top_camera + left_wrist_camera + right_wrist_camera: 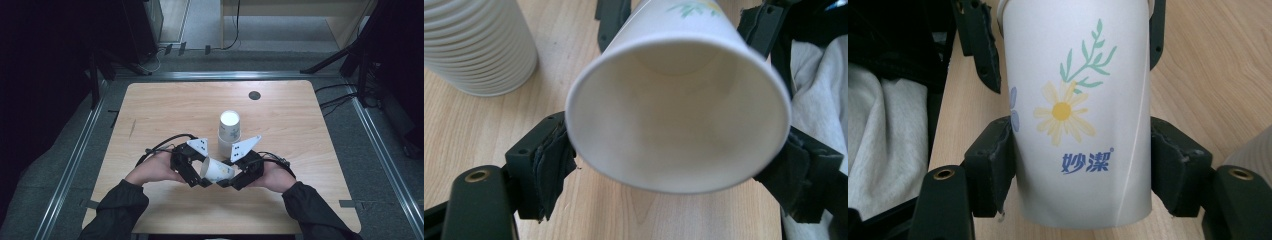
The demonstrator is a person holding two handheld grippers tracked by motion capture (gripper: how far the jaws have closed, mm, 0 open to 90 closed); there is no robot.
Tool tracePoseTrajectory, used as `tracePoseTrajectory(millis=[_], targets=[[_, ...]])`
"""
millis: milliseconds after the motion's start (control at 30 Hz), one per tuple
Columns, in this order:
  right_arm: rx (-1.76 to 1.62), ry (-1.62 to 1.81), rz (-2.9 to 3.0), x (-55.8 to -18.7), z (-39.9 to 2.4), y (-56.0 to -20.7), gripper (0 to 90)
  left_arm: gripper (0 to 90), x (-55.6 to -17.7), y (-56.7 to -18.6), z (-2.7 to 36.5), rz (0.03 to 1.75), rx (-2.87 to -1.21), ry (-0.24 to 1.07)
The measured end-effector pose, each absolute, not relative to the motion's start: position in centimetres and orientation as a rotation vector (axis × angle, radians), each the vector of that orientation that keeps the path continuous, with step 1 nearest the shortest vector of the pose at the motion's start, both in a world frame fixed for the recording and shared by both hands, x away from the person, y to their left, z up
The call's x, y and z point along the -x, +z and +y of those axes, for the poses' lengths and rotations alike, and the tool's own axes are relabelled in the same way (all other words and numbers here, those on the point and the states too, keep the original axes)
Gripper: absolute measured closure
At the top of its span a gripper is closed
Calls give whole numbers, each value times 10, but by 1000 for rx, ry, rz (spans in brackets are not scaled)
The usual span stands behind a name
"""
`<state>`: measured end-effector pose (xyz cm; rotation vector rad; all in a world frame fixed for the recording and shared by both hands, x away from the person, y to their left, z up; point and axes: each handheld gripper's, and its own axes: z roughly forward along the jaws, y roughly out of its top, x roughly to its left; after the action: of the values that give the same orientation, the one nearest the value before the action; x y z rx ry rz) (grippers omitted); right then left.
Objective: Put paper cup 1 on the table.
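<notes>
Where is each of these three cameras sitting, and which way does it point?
High view: above the person's side, looking forward and down at the table; forearms and both hands show, holding the left tool and right tool.
Left gripper view: rides the left tool, looking into the open mouth of the paper cup; its black jaws flank the rim.
Right gripper view: rides the right tool, facing the flower-printed side of that cup; its jaws press it.
Shared: the cup, and the upside-down cup stack.

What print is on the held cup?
A yellow daisy, green sprig and blue lettering on the white cup, best in the right gripper view.
</notes>
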<state>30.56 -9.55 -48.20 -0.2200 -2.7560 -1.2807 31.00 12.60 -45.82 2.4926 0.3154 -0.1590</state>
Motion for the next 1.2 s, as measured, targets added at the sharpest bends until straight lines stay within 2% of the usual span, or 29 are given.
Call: tracePoseTrajectory(millis=[567,1067,1167,1200], targets=[[276,-1356,-2705,-309,-109,-474,340,153,-311,-462,140,373,-2337,-171],[289,-1379,-2678,-310,-109,-474,340,163,-310,-460,134,412,-2191,-186],[296,-1378,-2667,-310,-108,-474,340,169,-309,-462,133,418,-2178,-192],[294,-1376,-2668,-310,-107,-475,340,197,-309,-462,133,419,-2183,-185]])
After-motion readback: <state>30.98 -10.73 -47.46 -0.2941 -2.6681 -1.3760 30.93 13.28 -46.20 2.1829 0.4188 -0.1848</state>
